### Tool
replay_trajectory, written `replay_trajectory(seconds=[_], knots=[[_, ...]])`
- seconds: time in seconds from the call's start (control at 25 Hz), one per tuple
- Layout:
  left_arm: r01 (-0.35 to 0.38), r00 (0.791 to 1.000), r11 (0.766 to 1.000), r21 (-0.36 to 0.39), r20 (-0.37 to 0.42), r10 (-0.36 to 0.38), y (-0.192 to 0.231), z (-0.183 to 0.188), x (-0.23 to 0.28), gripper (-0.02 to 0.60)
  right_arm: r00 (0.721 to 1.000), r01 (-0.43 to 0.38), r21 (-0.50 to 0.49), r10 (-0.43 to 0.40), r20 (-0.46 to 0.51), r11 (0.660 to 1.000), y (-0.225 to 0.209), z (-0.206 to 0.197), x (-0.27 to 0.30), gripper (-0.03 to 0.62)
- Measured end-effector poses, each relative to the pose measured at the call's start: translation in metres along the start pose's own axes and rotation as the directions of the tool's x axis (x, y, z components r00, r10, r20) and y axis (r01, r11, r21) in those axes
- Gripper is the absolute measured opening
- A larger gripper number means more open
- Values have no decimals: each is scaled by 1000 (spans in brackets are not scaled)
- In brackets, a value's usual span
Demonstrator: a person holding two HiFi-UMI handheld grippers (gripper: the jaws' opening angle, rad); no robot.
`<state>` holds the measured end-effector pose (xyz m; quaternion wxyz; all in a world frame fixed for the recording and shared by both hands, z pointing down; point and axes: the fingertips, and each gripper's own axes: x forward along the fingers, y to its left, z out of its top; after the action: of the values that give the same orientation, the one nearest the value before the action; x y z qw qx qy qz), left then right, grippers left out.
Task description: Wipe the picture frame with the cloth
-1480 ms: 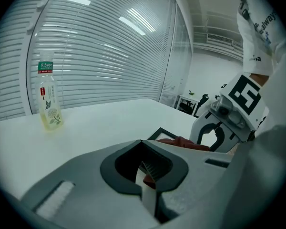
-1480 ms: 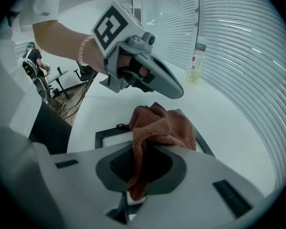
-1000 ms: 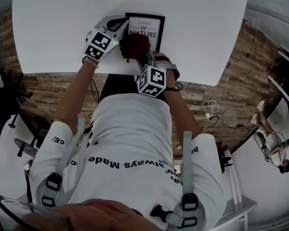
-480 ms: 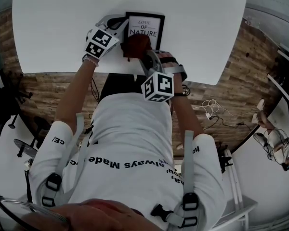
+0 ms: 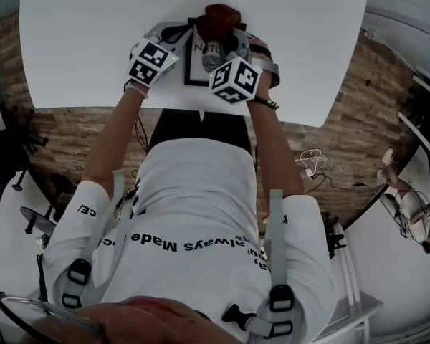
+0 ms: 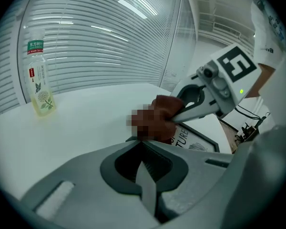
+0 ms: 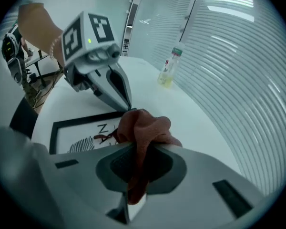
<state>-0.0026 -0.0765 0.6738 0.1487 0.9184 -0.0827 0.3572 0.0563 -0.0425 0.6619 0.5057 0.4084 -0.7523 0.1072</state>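
Note:
A black picture frame with a white print lies flat on the white table. My right gripper is shut on a rust-red cloth, which is bunched over the frame's far edge. In the right gripper view the cloth bulges out of the jaws onto the frame. My left gripper is shut, its tips resting at the frame's far left corner; the right gripper view shows that left gripper there. The left gripper view shows the cloth and frame just ahead.
A clear drink bottle with a green label stands upright farther out on the table; the same bottle appears in the right gripper view. Window blinds lie beyond the table. Cables and chairs sit on the wooden floor.
My right gripper has carried the cloth from the frame's near edge up across the print to its far edge. The left gripper has stayed at the frame's corner.

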Motion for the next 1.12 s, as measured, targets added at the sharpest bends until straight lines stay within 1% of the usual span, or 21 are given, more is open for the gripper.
replay_trajectory(seconds=[0.08, 0.24, 0.4, 0.64, 0.8, 1.0, 1.12], knots=[[2, 1000, 1000, -3, 1, -2, -1, 1, 2, 2, 1000, -13, 19, 13, -11, 1000, 1, -7, 12, 15], [-2, 1000, 1000, -10, 1, 2, -1, 0, -1, 2, 999, -42, 51, 42, 3, 998, 6, -5, 10, 15], [-3, 1000, 1000, -18, 1, 3, 1, -1, -4, 2, 993, -115, 47, 116, -13, 992, 19, -5, 6, 15], [-9, 1000, 1000, -19, -1, 9, -2, 3, 2, 2, 976, -214, 32, 215, -37, 976, 49, -21, -6, 15], [-13, 1000, 1000, -26, -3, 13, -2, 2, 5, 2, 959, -278, 39, 280, -46, 960, 74, -29, -17, 15], [-18, 1000, 999, -28, -3, 18, -1, 3, 3, 2, 934, -351, 87, 356, -41, 932, 101, -36, -33, 15], [-24, 1000, 999, -21, 2, 24, 0, 5, 3, 2, 912, -403, 81, 408, -43, 911, 117, -38, -44, 15]])
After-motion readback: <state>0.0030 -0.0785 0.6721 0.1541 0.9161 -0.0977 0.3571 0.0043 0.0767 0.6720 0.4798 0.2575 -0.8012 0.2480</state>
